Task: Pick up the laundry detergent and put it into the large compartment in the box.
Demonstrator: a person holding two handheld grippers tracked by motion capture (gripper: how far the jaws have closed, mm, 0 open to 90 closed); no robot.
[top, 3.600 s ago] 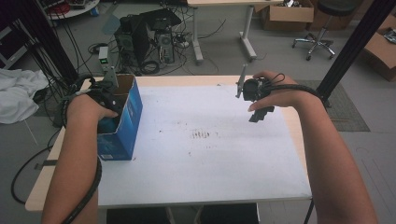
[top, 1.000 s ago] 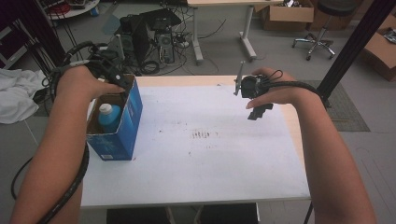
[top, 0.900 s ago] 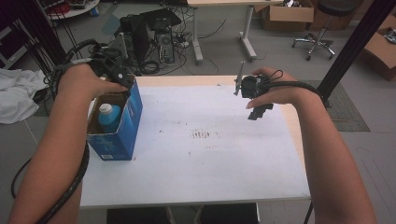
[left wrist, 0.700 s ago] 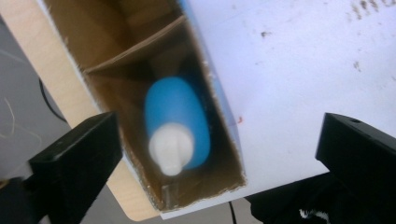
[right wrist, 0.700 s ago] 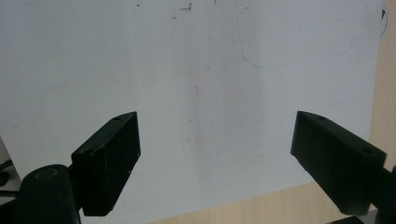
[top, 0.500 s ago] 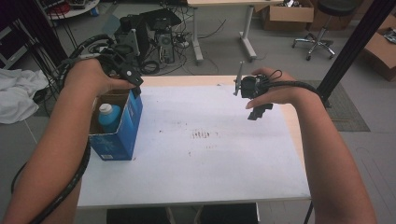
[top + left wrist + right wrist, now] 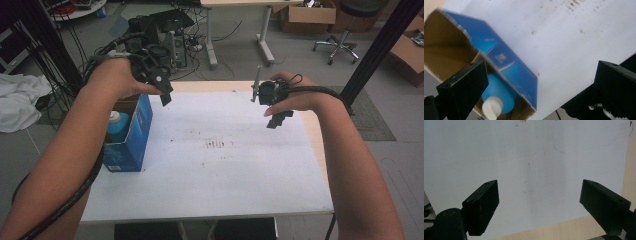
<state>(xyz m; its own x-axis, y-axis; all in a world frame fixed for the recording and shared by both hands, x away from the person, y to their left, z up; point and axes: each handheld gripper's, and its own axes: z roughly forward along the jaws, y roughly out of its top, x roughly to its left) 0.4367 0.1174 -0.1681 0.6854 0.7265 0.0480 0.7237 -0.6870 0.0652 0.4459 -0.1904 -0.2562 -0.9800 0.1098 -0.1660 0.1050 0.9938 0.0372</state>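
An open blue cardboard box [image 7: 132,140] stands at the table's left edge with a blue, white-capped bottle [image 7: 117,127] upright inside. My left gripper [image 7: 162,87] hovers above the box's far right corner. Its jaws have just been opening, and nothing is between them. In the left gripper view the box [image 7: 506,60] and the bottle [image 7: 499,92] lie below and left of the open left gripper [image 7: 541,67]. My right gripper [image 7: 277,117] hangs open and empty over the far right of the white table [image 7: 225,170]. The right gripper view has the right gripper [image 7: 540,183] above bare tabletop.
Behind the table the floor carries computer gear and cables [image 7: 165,30], a second desk's legs [image 7: 262,40], cardboard boxes and an office chair [image 7: 345,25]. A black post [image 7: 380,45] slants at the right. White cloth [image 7: 17,102] lies on the floor at left.
My left hand has come up out of the box and moved right and away from me, leaving the bottle standing inside. The right hand has stayed where it was.
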